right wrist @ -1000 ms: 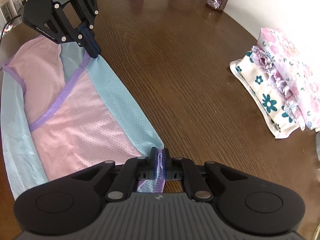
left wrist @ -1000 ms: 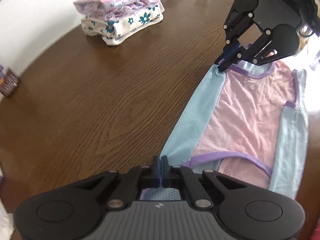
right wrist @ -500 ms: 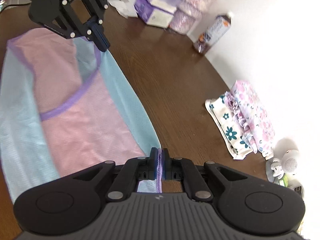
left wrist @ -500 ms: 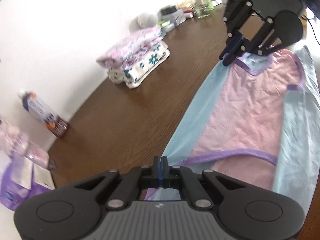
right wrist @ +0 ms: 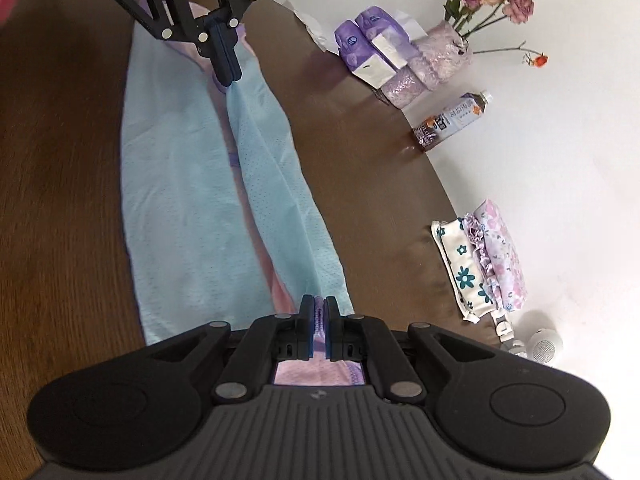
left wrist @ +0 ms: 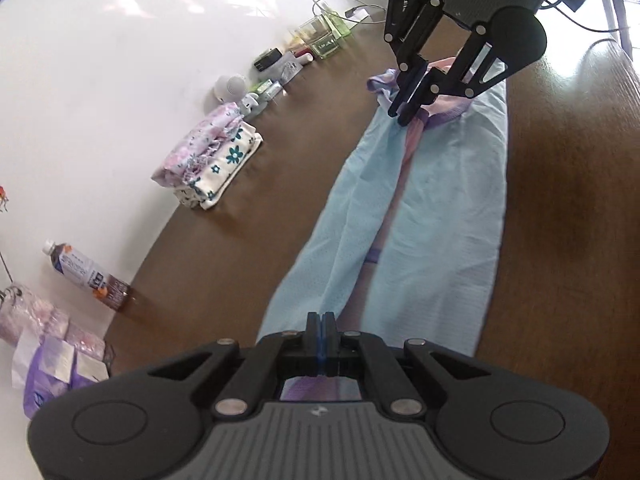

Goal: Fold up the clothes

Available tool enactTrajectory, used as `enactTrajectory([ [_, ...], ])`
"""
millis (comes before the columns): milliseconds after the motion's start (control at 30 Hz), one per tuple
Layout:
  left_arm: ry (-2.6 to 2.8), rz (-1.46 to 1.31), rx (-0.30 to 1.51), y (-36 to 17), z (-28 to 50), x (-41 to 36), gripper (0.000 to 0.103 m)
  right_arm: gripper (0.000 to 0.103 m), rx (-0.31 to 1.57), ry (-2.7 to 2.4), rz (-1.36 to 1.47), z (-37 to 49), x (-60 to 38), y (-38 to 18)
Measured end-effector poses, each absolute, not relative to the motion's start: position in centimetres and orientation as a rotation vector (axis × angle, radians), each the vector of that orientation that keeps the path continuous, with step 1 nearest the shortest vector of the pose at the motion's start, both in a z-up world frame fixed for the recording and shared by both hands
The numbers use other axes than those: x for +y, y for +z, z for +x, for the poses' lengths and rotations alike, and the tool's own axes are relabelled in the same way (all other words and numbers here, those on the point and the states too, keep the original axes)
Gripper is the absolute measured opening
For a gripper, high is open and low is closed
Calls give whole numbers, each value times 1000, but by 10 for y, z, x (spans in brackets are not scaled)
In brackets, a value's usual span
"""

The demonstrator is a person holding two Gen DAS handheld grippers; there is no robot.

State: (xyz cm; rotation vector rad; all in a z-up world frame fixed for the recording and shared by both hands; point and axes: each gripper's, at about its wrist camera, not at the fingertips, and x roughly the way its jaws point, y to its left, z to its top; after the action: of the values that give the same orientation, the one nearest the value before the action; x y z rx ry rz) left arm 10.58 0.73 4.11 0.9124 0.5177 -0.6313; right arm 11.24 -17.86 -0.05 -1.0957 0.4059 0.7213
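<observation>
A light blue and pink mesh garment with purple trim lies lengthwise on the brown wooden table. Its near long edge is lifted and carried over the middle, so blue covers most of the pink. My left gripper is shut on one end of that lifted edge. My right gripper is shut on the other end, with purple trim showing between its fingers. Each gripper appears in the other's view: the right gripper at the far end of the garment, the left gripper likewise over the garment.
A stack of folded floral clothes sits by the wall. Along the table's edge stand a drink bottle, purple tissue packs, a vase of dried roses, a white speaker and glass containers.
Both grippers have risen and swung the held blue edge over the pink middle. The garment went from lying flat and open to folded lengthwise, with little pink left showing.
</observation>
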Motion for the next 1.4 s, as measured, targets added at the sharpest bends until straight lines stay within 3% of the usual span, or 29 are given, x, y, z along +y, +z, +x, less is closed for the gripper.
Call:
enactTrajectory([
  [400,-613,892,561,30,100,11,0,9,335,678,-1170,86,-177,-20],
  [467,-611,870,568,33,101,12,4,28,342,675,-1143,86,-178,-17],
  [533,-609,842,580,36,105,13,6,40,373,681,-1089,89,-180,-9],
  [800,-641,746,661,47,126,16,16,40,555,748,-768,130,-195,33],
  [933,-678,725,697,49,136,15,18,39,638,818,-758,153,-190,39],
  [1000,-696,714,716,49,141,14,18,32,707,848,-779,165,-185,36],
  [1033,-705,708,725,50,143,14,11,14,742,860,-792,170,-182,35],
  [1067,-714,703,734,50,146,14,5,5,767,867,-814,174,-180,34],
  [1133,-732,692,752,50,150,14,0,5,786,878,-872,177,-177,32],
  [1400,-674,822,606,48,128,7,0,5,308,699,-1302,116,-161,6],
])
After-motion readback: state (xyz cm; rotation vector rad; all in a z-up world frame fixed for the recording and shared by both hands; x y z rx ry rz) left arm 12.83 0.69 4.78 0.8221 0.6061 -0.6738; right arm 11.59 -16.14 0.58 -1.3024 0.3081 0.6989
